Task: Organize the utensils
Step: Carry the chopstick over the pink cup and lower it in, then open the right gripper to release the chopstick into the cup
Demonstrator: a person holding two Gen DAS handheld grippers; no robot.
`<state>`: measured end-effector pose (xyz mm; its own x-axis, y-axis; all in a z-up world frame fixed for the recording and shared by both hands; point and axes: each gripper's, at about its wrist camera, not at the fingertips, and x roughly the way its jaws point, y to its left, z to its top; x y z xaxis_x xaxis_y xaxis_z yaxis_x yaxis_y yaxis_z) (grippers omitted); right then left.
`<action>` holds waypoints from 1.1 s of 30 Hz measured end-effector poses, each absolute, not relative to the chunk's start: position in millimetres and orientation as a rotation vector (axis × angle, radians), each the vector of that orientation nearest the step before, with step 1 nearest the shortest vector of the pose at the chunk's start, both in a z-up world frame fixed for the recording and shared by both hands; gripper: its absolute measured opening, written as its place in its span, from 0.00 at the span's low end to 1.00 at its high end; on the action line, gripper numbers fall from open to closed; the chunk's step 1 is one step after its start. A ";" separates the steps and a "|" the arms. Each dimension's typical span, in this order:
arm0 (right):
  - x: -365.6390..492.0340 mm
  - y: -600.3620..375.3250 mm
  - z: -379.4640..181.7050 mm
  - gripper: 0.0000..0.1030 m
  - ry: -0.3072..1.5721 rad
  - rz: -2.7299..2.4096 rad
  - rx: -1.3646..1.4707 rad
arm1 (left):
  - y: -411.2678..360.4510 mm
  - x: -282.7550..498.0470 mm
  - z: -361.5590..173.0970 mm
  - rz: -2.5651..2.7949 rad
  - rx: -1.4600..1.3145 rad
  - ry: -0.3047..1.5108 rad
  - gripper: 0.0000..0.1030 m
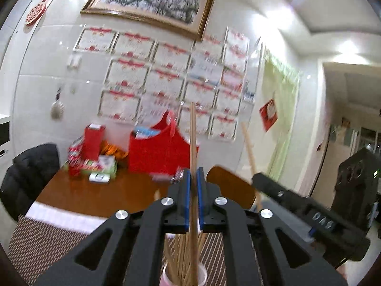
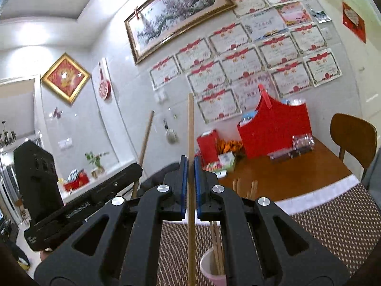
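Note:
My left gripper (image 1: 194, 174) is shut on a wooden chopstick (image 1: 193, 133) that stands upright between its blue pads, its lower end over a pink cup (image 1: 166, 274) holding several chopsticks. My right gripper (image 2: 190, 164) is shut on another wooden chopstick (image 2: 190, 124), also upright, with the same pink cup (image 2: 209, 269) just to its lower right. The right gripper (image 1: 297, 205) with its chopstick shows in the left wrist view, and the left gripper (image 2: 78, 207) in the right wrist view.
The cup stands on a brown woven placemat (image 2: 328, 233) on a wooden table (image 1: 95, 195). A red basket (image 1: 159, 150), red boxes and packets (image 1: 92, 157) sit at the table's far side by the wall. A wooden chair (image 2: 352, 138) and a black jacket on a chair (image 1: 28, 178) flank the table.

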<state>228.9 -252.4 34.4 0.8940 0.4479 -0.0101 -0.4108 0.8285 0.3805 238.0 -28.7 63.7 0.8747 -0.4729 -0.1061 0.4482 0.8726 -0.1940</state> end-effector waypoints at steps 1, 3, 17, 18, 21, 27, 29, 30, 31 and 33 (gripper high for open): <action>233.9 -253.0 34.8 0.06 0.095 0.455 0.389 | -30.6 243.3 63.7 -0.489 -0.170 0.139 0.05; 247.0 -253.7 34.3 0.06 0.080 0.447 0.404 | -36.3 253.2 62.0 -0.505 -0.190 0.109 0.05; 303.2 -248.5 -21.1 0.06 0.126 0.433 0.415 | -45.1 312.5 -9.1 -0.523 -0.282 0.126 0.05; 304.0 -249.2 -24.5 0.06 0.133 0.434 0.412 | -45.2 314.5 -13.4 -0.522 -0.286 0.131 0.05; 304.2 -249.7 -29.9 0.06 0.146 0.433 0.402 | -47.6 316.1 -24.1 -0.521 -0.287 0.137 0.05; 297.9 -245.1 -38.2 0.07 0.191 0.431 0.369 | -50.3 316.4 -44.2 -0.520 -0.271 0.182 0.07; 294.6 -246.0 -41.2 0.20 0.225 0.435 0.370 | -46.2 311.8 -47.8 -0.501 -0.268 0.191 0.44; 292.1 -247.4 -41.8 0.59 0.227 0.430 0.372 | -42.4 307.9 -48.1 -0.482 -0.274 0.182 0.55; 287.2 -250.0 -41.9 0.82 0.221 0.420 0.380 | -36.6 303.0 -47.1 -0.460 -0.285 0.170 0.70; 270.6 -260.2 -39.4 0.95 0.173 0.383 0.407 | -26.2 294.4 -42.1 -0.433 -0.294 0.157 0.77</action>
